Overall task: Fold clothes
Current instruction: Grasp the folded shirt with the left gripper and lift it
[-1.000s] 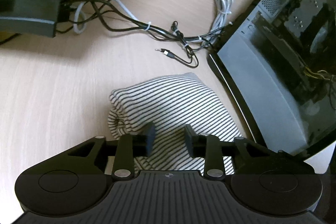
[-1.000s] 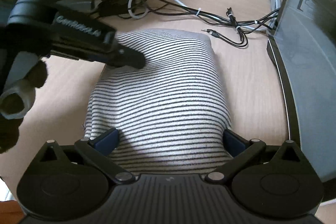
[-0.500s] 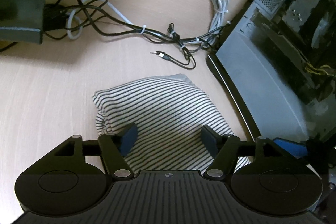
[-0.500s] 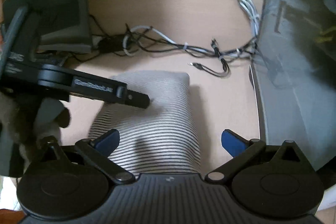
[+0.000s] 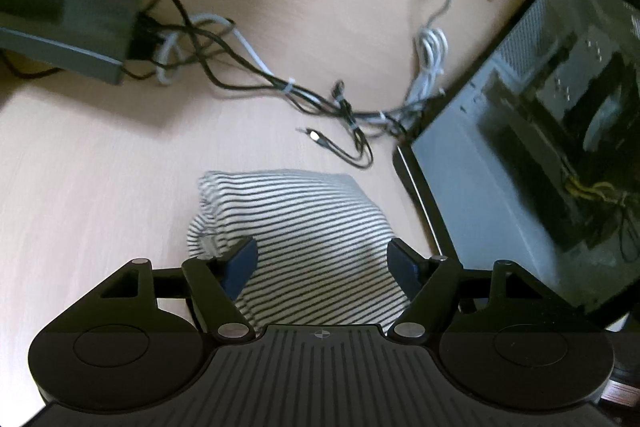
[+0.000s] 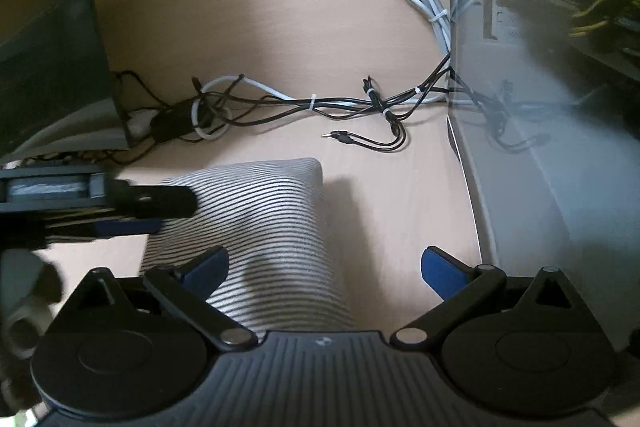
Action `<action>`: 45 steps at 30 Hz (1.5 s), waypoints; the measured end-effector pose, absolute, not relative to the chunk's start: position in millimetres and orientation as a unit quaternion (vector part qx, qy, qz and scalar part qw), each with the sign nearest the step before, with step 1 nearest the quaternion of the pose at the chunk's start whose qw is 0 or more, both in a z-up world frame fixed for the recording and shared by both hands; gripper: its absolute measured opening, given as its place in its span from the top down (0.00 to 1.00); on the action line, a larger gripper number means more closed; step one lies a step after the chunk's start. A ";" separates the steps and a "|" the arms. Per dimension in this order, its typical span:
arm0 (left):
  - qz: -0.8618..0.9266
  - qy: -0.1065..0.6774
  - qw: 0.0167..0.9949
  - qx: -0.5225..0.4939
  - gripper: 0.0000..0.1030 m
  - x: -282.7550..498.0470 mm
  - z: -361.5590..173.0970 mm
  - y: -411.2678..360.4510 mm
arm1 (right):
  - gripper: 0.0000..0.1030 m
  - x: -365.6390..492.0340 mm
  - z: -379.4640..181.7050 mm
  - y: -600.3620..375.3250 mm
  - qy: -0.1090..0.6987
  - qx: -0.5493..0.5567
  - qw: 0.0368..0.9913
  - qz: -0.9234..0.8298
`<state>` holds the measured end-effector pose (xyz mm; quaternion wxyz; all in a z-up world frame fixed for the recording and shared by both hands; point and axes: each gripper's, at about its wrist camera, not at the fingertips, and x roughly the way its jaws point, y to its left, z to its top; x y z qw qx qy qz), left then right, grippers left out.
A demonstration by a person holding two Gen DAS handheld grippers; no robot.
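My left tool [image 5: 322, 259] and right tool [image 6: 325, 265] are both spread wide, gripping nothing, above the folded striped garment [image 5: 304, 227] lying on the surface [image 5: 100, 187] beside the computer case [image 5: 540, 147].

Both wrist views look down steeply, close over the desk [image 5: 80, 187] — each shares the striped garment [image 5: 312, 235] at lower centre, cable tangle [image 6: 320, 105] mid-frame, computer case [image 6: 540, 107] at right.
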<state>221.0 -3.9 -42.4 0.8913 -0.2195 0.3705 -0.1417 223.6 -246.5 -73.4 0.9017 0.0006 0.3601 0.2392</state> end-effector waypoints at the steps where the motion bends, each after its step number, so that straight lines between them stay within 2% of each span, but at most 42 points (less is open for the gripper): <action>1: -0.138 0.372 0.891 -0.221 0.24 219.8 -43.4 -2.8 | 0.02 227.6 -75.5 -244.5 0.364 0.005 0.899 0.245; 4: -0.126 0.379 0.889 -0.224 0.21 217.3 -47.0 -0.1 | 0.09 237.1 -83.7 -236.5 0.383 0.011 0.887 0.257; 7: -0.114 0.386 0.887 -0.228 0.21 214.9 -50.6 2.5 | 0.09 244.3 -92.3 -233.1 0.399 0.013 0.878 0.263; 10: -0.109 0.400 0.881 -0.230 0.15 214.8 -56.4 3.5 | 0.06 250.9 -100.1 -232.1 0.415 0.021 0.870 0.264; 15: -0.111 0.434 0.860 -0.244 0.16 219.5 -78.2 -1.8 | 0.03 257.8 -106.8 -232.7 0.430 0.034 0.863 0.264; 20: -0.115 0.445 0.847 -0.267 0.19 216.9 -93.1 -1.9 | 0.03 258.7 -106.1 -237.9 0.432 0.049 0.863 0.257; 25: -0.111 0.438 0.854 -0.257 0.30 212.8 -95.8 -6.2 | 0.03 267.6 -116.0 -237.2 0.460 0.061 0.844 0.268; 27: -0.112 0.433 0.857 -0.254 0.36 209.4 -94.6 -6.7 | 0.09 272.6 -122.9 -238.9 0.482 0.092 0.820 0.294; 28: -0.113 0.431 0.859 -0.254 0.40 207.0 -93.8 -6.4 | 0.21 272.9 -124.3 -237.7 0.487 0.102 0.811 0.308; 30: -0.106 0.429 0.861 -0.251 0.44 201.3 -93.2 -2.8 | 0.23 272.9 -124.6 -231.4 0.492 0.107 0.797 0.333; 33: -0.083 0.425 0.864 -0.257 0.44 192.2 -91.9 14.1 | 0.27 272.1 -119.2 -206.2 0.487 0.078 0.790 0.364; 45: 0.059 0.379 0.868 -0.315 0.44 114.0 -98.3 119.0 | 0.27 238.0 -112.6 -65.1 0.477 0.001 0.725 0.497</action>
